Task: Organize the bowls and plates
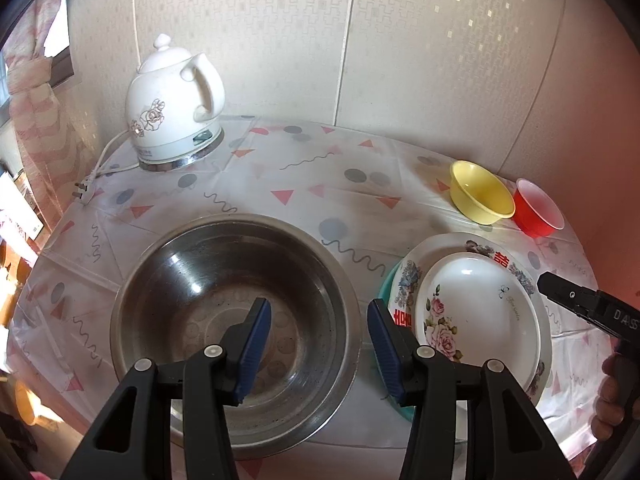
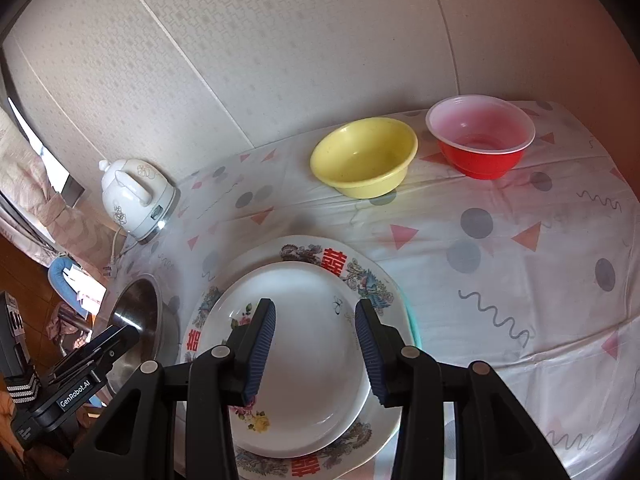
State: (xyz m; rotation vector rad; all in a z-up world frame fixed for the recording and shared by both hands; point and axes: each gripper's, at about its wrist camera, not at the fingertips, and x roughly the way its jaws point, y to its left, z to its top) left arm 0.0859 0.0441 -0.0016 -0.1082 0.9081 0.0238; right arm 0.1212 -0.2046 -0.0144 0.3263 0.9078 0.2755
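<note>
While both grippers tilt downward over the desk [image 1: 304, 184], the left gripper [image 1: 320, 354] hangs above the steel basin [image 1: 192, 264], fingers spread and empty. The right gripper [image 2: 315, 354] hovers over the stacked plates [image 2: 304, 280], fingers apart, pinching nothing.

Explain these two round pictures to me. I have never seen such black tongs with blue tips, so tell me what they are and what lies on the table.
A person holds a two-finger gripper in each hand, each with a fisheye camera. One picture looks along the left gripper, open above a steel basin. The other looks along the right gripper, open over a stack of plates. Neither holds anything. On the patterned tablecloth also stand a yellow bowl, a red bowl and a white kettle.
</note>
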